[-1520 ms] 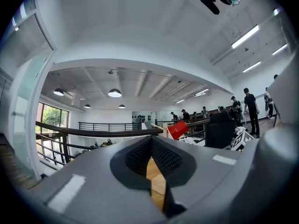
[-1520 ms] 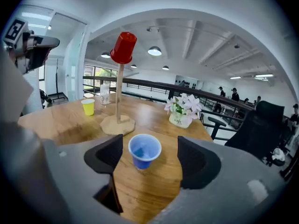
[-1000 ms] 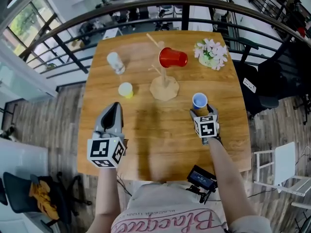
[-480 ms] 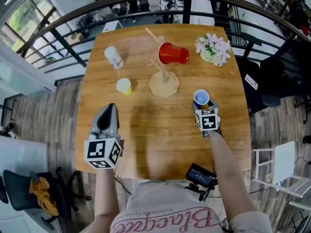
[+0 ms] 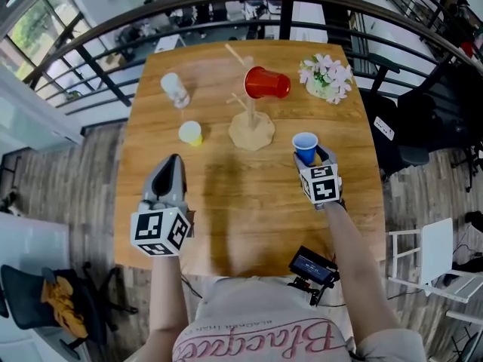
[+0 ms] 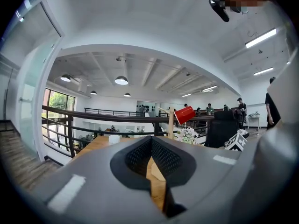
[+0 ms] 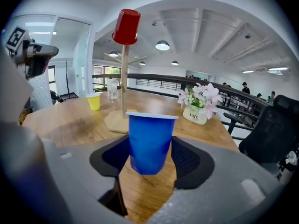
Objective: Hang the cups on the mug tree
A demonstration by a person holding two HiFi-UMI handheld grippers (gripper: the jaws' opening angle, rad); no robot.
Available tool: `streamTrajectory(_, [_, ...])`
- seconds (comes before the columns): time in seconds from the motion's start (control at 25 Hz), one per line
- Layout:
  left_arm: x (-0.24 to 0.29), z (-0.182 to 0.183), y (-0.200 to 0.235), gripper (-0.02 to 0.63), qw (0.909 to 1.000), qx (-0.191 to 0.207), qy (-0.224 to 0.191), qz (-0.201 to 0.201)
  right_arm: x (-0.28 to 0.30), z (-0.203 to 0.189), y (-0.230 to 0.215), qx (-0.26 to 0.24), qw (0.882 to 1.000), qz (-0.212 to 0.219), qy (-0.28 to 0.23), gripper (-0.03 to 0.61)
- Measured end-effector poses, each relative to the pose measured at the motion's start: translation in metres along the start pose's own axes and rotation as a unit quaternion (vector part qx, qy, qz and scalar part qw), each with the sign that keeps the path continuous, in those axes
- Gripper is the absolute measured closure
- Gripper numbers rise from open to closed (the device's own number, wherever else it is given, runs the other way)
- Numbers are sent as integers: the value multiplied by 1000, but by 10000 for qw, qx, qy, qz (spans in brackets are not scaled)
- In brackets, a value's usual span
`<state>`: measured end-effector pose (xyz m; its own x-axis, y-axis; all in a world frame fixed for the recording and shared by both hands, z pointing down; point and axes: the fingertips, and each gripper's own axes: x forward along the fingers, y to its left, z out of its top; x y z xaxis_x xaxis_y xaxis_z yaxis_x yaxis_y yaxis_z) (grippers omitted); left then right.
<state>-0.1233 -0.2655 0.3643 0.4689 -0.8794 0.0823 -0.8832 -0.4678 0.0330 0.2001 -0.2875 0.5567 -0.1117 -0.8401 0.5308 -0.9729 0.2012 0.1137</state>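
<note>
Blue cup [image 7: 149, 141] now sits upright between your right gripper's [image 7: 149, 158] pads. The jaws have just been closing onto its sides, whereas a second ago it stood on the table [image 5: 256, 210] just ahead of wider jaws. Its base looks clear of the wood, so the pickup seems done. The mug tree [image 5: 252, 130] stands near, with a red cup [image 5: 266, 83] already on a peg. Next you carry and tip the cup onto a free peg. Your left gripper [image 5: 173, 164] is clenched on nothing, well apart from the yellow cup [image 5: 190, 133].
</note>
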Motion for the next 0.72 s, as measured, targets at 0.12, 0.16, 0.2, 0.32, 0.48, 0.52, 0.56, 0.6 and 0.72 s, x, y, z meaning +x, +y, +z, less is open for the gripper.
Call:
streamTrajectory(0.12, [-2,6,2,600,9999,-51,-117,-6,-8,24,8,-176,9996,46,-197,310])
streamTrajectory(0.16, [-2,8,3,600,9998,-71,-160,-7,-11,31,11,-255,9993,67,-262,310])
streamTrajectory(0.2, [-3,11,3,600,9997,-91,-205,-8,-13,39,14,-341,9989,85,-322,310])
streamTrajectory(0.32, [-4,16,5,600,9994,-139,-327,-9,-16,57,24,-646,9969,137,-434,311])
streamTrajectory(0.48, [-9,21,11,600,9990,-154,-415,17,-13,65,39,-1081,9936,204,-252,311])
streamTrajectory(0.52, [-10,22,13,600,9990,-156,-428,29,-10,64,40,-1156,9930,200,-160,311])
streamTrajectory(0.56, [-11,23,15,600,9989,-156,-440,45,-7,62,41,-1215,9924,197,-69,310])
streamTrajectory(0.6, [-13,23,17,600,9988,-156,-450,65,-4,61,42,-1266,9917,202,13,311])
streamTrajectory(0.72, [-18,25,26,600,9986,-182,-485,145,4,62,45,-1432,9893,226,180,311])
